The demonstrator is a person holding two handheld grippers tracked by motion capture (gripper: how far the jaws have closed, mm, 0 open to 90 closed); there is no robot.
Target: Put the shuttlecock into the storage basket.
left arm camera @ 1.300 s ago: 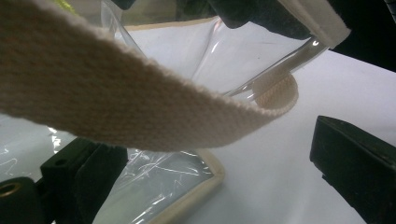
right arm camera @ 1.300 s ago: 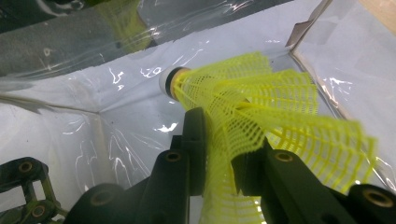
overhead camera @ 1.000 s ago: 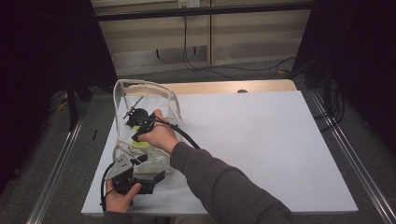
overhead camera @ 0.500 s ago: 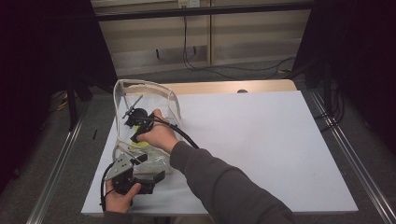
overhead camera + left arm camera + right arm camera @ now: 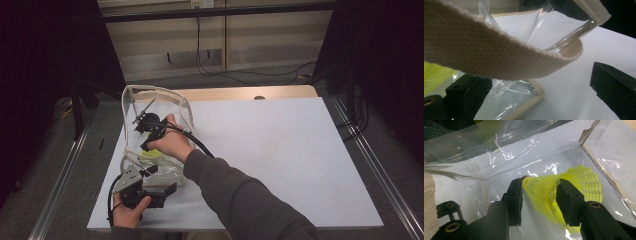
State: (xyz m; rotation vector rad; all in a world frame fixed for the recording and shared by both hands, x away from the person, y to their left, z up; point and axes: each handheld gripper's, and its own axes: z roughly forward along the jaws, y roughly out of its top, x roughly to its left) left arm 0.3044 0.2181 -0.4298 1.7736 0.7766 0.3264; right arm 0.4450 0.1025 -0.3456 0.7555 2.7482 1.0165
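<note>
White sheeting is covering the table, where a clear plastic bag is standing at its left. Inside it, the right hand-held gripper is pinching a yellow shuttlecock, its skirt flaring away up-right past the jaws. The left hand-held gripper is gaping wide beneath the bag's strap.

In the high view the right gripper is mostly hidden by the hand, and the yellow shuttlecock is a small blur. In the left gripper view the webbing strap is blurred, cut off at 9 o'clock.
</note>
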